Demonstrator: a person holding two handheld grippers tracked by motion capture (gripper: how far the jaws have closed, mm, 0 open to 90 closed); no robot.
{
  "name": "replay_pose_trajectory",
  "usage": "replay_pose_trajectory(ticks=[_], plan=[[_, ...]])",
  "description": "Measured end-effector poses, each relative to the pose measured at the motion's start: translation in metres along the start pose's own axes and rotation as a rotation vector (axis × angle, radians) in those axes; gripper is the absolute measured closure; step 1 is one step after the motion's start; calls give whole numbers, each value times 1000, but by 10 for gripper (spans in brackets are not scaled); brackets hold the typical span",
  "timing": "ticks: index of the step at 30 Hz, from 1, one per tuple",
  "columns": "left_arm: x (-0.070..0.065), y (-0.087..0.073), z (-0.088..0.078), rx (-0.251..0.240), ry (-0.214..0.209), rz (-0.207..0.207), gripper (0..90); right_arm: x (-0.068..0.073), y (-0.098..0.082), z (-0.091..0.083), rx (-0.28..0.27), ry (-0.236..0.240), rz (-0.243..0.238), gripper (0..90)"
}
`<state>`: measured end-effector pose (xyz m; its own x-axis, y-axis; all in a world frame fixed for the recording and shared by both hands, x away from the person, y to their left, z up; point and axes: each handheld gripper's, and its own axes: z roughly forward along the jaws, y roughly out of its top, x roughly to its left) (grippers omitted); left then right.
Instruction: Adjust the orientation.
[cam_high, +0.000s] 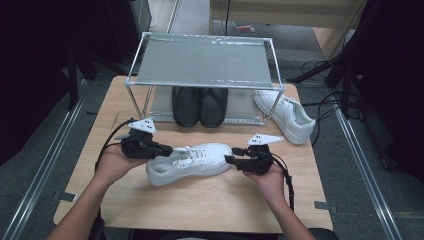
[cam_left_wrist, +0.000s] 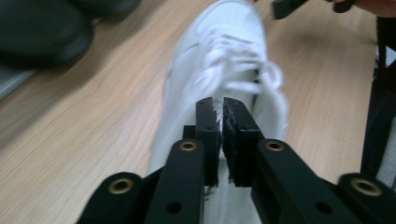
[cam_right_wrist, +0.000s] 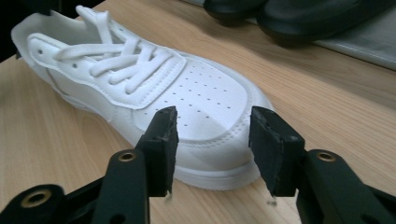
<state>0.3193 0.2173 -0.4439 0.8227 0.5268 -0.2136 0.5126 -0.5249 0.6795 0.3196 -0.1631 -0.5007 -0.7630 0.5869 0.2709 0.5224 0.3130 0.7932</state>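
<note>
Between both grippers, white sneaker (cam_high: 190, 162) lies mid-table, well off edges

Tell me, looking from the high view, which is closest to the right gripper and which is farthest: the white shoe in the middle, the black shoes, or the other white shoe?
From the right gripper:
1. The white shoe in the middle, right at its jaws, toe toward it.
2. The other white shoe, behind it, beside the rack's right leg.
3. The black shoes, farther back, under the rack.

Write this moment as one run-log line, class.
left gripper: shut on heel of sneaker | right gripper: jaws open around its toe, not pressing | sneaker: on table
</note>
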Motion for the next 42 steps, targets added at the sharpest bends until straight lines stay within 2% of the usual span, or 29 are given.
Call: replay_pose_trajectory(ticks=[4,8,10,12,13,15,16,19,21,22,26,29,33,38,42], plan=[[18,-8,-7,-2,29,-48,900,8,0,1,-4,23,3,649],[34,-15,-6,-7,54,-84,900,19,-1,4,10,35,-7,793],[42,-19,-1,-14,63,-89,900,26,-3,8,28,37,-9,832],[45,-20,3,-6,51,-96,900,31,-5,12,43,53,-11,857],[47,-22,13,28,65,-86,900,34,-6,15,48,53,-16,866],[47,-23,23,59,60,-75,900,39,-6,20,53,50,-23,867],[48,-23,28,76,44,-75,900,40,-6,23,55,49,-25,867],[44,-24,37,98,28,-69,900,38,-5,28,57,36,-20,900],[42,-24,37,98,37,-71,900,36,-5,29,59,50,3,900],[42,-25,37,97,28,-75,900,35,-5,29,58,50,9,900],[42,-28,36,85,7,-102,900,35,-4,29,58,37,1,900],[38,-31,35,80,10,-100,900,34,-3,30,54,23,3,900],[32,-37,33,81,-7,-104,900,31,0,32,54,15,12,900],[25,-43,31,60,-47,-124,900,28,4,35,55,6,11,900],[15,-45,30,53,-38,-117,900,25,8,39,56,-2,14,900]])
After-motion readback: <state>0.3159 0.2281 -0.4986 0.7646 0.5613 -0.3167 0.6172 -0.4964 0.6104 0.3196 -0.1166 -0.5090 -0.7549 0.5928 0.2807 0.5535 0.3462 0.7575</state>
